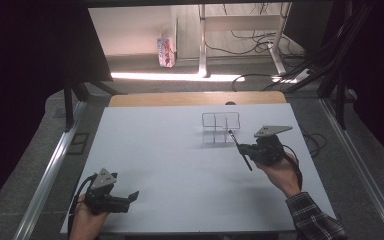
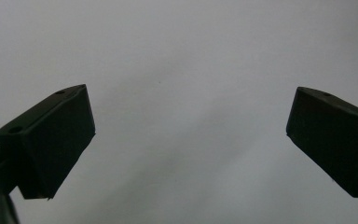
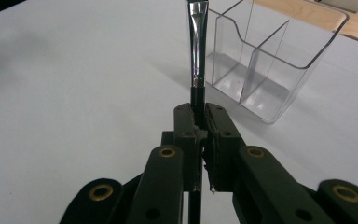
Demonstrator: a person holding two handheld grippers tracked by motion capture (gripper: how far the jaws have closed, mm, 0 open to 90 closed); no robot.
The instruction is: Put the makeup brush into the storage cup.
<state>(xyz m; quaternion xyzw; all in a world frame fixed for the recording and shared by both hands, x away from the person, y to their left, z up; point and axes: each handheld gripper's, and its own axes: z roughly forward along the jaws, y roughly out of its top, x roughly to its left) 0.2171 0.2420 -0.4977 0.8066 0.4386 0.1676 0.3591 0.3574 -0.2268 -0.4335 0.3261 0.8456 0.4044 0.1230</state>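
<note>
We hold the brush (image 3: 196,70) clamped in our right gripper (image 3: 201,126), ferrule leading, just beside the clear organizer (image 3: 270,60) so it can drop into a compartment. Our left gripper (image 1: 130,197) rests with jaws spread and nothing between them at the table's (image 1: 170,165) near edge, out of the way.

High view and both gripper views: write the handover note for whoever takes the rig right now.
Right gripper: shut on the slim black-handled brush with a silver metal ferrule, held clear of the table, bristle end pointing toward the organiser.
Left gripper: open, holding nothing, at the near left part of the white table.
Clear plastic compartmented organiser: upright on the far right part of the table, nothing visible inside.
Done: brush picked up.
Left, most likely: bring the brush over a compartment, lower it in, open the gripper.
</note>
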